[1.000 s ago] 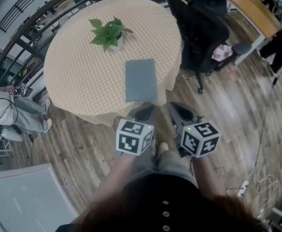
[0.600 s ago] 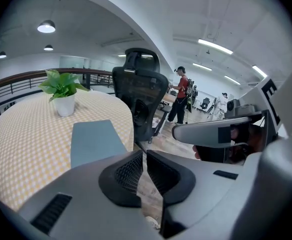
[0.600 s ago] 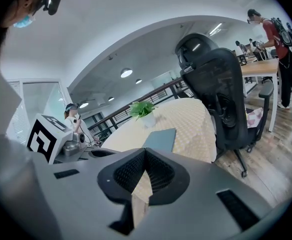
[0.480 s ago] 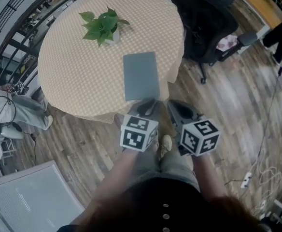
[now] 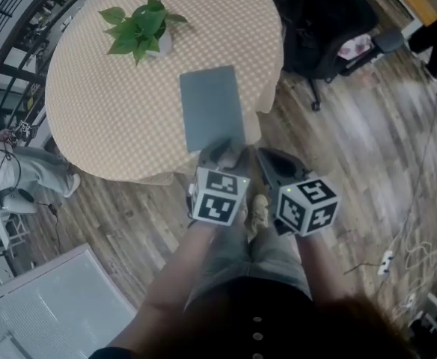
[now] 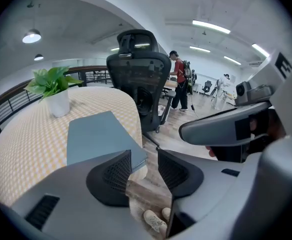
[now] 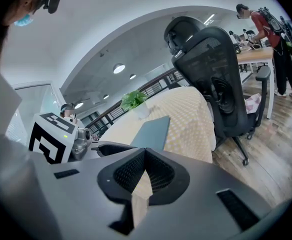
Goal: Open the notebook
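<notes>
A closed grey-blue notebook (image 5: 212, 107) lies flat near the front edge of the round table (image 5: 99, 118), which has a checked cloth. My left gripper (image 5: 222, 155) hovers just short of the notebook's near edge. Its jaws have just been opening and now stand open (image 6: 144, 153); only the floor and shoes show between them. The notebook's (image 6: 98, 136) near corner lies just beyond the left pad. My right gripper (image 5: 273, 163) hangs beside the left, off the table's edge, its tips (image 7: 145, 150) touching and holding nothing. The notebook (image 7: 153, 130) is ahead and to its left.
A potted plant (image 5: 138, 28) stands at the table's far side. A black office chair (image 5: 316, 28) is close to the table's right. A white cabinet (image 5: 46, 313) sits at lower left, a railing (image 5: 9, 21) behind the table. People stand far off (image 6: 178, 81).
Both grippers have sunk and moved closer to the table's front edge and the notebook. The left jaws, shut before, now stand apart.
</notes>
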### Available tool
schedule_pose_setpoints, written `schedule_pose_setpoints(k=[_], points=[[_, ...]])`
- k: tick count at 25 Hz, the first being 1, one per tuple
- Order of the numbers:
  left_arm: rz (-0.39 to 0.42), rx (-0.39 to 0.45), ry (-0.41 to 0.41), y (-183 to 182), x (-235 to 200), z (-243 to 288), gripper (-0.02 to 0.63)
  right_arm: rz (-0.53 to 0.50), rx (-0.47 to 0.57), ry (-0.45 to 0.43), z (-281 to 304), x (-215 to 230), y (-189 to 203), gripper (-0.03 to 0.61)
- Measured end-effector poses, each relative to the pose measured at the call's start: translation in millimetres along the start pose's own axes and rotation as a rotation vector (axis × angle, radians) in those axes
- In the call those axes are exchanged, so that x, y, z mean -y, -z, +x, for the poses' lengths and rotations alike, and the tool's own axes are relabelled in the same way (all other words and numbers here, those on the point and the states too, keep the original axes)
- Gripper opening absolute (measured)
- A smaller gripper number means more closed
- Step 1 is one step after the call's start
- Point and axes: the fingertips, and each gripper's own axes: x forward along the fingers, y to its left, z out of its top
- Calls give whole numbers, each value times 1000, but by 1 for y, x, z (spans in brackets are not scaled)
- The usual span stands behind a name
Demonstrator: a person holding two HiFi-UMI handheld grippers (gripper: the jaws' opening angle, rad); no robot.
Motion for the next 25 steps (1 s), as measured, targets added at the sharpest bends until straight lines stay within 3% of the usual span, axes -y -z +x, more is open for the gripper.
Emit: schedule_pose_setpoints(k=[16, 25], points=[[337, -93, -128, 7, -6, 39, 175, 56, -41, 3, 17, 19, 19, 11], [332, -109, -169, 3, -10, 44, 173, 79, -53, 7, 17, 25, 27, 11]])
